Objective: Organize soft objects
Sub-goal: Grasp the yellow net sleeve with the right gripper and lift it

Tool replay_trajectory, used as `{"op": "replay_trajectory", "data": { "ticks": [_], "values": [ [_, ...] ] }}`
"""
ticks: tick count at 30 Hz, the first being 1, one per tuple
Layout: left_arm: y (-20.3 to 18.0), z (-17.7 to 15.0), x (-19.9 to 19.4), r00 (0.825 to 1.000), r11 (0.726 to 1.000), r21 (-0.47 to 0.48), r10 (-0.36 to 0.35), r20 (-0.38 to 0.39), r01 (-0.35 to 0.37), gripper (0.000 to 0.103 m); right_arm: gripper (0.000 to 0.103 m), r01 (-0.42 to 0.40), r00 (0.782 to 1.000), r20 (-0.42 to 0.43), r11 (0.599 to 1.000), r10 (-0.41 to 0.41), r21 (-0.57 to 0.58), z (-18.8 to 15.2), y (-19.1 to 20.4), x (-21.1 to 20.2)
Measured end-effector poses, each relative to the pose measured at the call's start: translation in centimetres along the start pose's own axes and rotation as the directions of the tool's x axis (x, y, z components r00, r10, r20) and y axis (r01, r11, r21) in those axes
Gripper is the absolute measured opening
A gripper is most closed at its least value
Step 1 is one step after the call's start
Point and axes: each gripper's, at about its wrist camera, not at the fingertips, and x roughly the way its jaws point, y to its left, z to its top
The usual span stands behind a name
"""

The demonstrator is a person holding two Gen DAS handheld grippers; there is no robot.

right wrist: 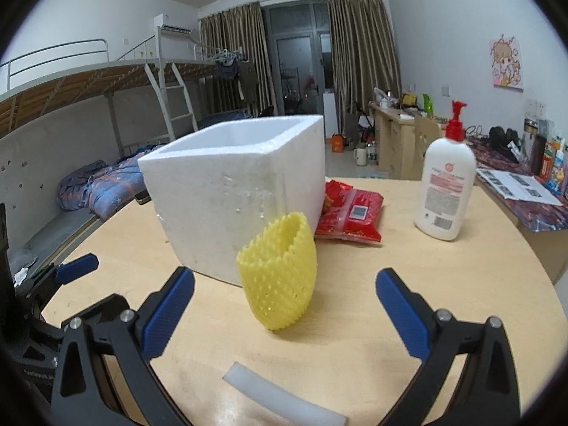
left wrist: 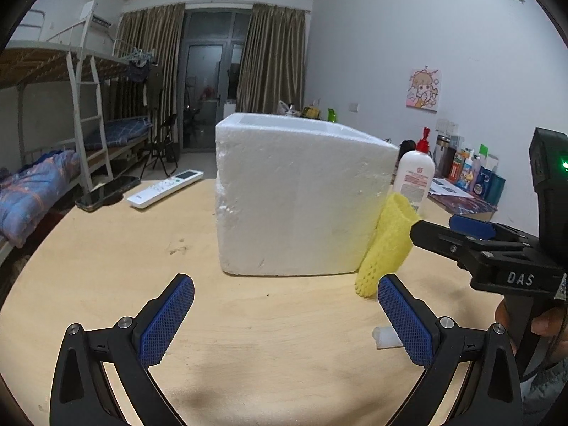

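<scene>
A yellow foam net sleeve stands on the round wooden table, leaning on the corner of an open white foam box. My right gripper is open, its jaws on either side of the sleeve, just short of it. A white foam strip lies under that gripper. A red soft packet lies behind the box. My left gripper is open and empty, facing the box's side. In the left wrist view the sleeve shows at the box's right corner, with the right gripper beside it.
A white pump bottle stands on the table's right side. A white remote and a dark phone lie at the far left edge. A cluttered desk runs along the right wall, and bunk beds stand left.
</scene>
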Motion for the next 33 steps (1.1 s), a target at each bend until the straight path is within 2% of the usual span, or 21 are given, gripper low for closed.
{"op": "replay_trajectory", "data": {
  "ticks": [3,8,10,12,14,15,17,18,27,33],
  "values": [
    [0.4,0.1,0.6,1.0,1.0,-0.012,0.005,-0.014,-0.005,0.103,0.099,-0.004,1.0,-0.031,1.0,0.004,0.009,0.3,-0.1,1.3],
    [0.7,0.2,1.3,1.0,1.0,-0.029,0.0,-0.031,-0.001,0.103,0.083,-0.01,0.995,-0.097,1.0,0.012,0.023,0.3,-0.3,3.1],
    [0.9,0.1,1.6,0.999,0.999,-0.037,-0.009,-0.047,0.007,0.103,0.081,-0.012,0.993,-0.115,1.0,0.015,0.027,0.2,-0.4,3.5],
    [0.8,0.0,1.7,0.999,0.999,-0.039,-0.009,-0.053,0.007,0.103,0.075,-0.02,0.992,-0.121,0.999,0.023,0.03,0.2,-0.3,3.7],
    [0.6,0.0,1.8,0.998,0.999,-0.037,-0.009,-0.057,0.007,0.103,0.052,-0.013,0.991,-0.13,1.0,0.016,0.026,0.1,-0.2,3.8],
    [0.6,0.1,1.8,0.998,0.999,-0.035,-0.009,-0.057,0.007,0.103,0.046,-0.002,0.99,-0.14,1.0,0.006,0.026,0.2,-0.2,3.9],
    [0.4,0.0,1.7,0.998,1.0,-0.029,-0.008,-0.056,0.007,0.103,0.021,0.003,0.986,-0.169,1.0,0.001,0.022,0.0,-0.2,4.3],
    [0.3,0.0,1.7,0.998,1.0,-0.025,-0.008,-0.058,0.007,0.103,0.015,0.002,0.983,-0.183,1.0,0.002,0.024,0.0,-0.2,4.5],
    [-1.7,0.0,2.2,0.991,0.997,-0.01,-0.078,-0.107,0.078,0.103,0.013,-0.016,0.992,-0.121,0.998,0.024,0.068,0.3,-1.3,1.9],
    [-3.6,-0.3,3.0,0.976,0.988,0.001,-0.149,-0.16,0.151,0.103,0.013,-0.002,0.997,-0.079,0.995,0.01,0.102,0.5,-2.7,-0.2]
  ]
}}
